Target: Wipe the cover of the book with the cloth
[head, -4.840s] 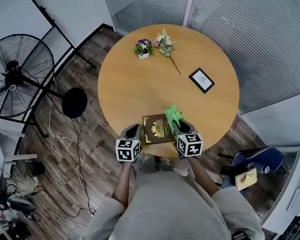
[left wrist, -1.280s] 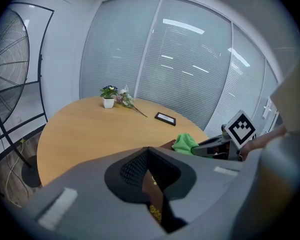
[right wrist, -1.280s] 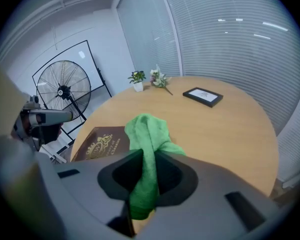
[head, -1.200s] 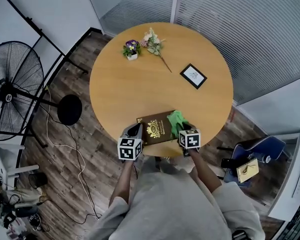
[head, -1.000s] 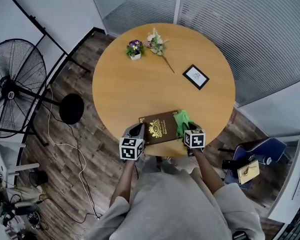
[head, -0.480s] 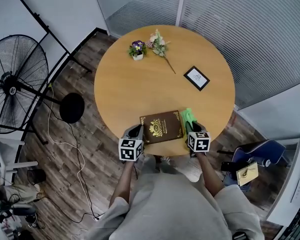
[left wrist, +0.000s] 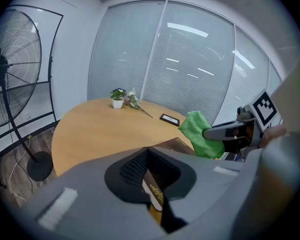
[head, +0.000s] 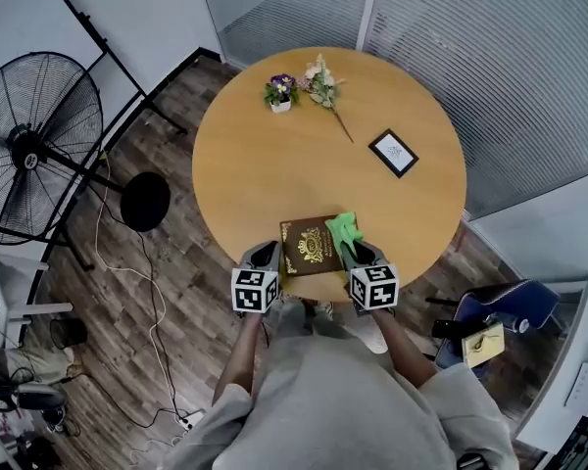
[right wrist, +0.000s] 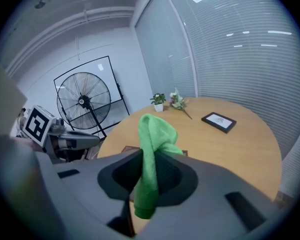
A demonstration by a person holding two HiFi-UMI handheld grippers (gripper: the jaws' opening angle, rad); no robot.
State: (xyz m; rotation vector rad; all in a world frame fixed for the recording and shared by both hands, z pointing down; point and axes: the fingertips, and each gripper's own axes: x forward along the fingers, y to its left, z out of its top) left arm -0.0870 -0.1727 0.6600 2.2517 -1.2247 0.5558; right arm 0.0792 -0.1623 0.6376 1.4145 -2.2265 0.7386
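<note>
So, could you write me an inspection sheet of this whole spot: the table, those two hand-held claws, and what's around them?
Surface: round wooden table, on a wood floor.
Job's things: brown book with gold emblem, flat at the near edge; green cloth at its right side.
Clutter: potted flowers, flower sprig and framed picture on the far half.
Grippers: left gripper shut on the book's left edge; right gripper shut on the cloth.
Cables: one loose cable on the floor, left of the table.
Surroundings: standing fan, blinds, blue chair.
</note>
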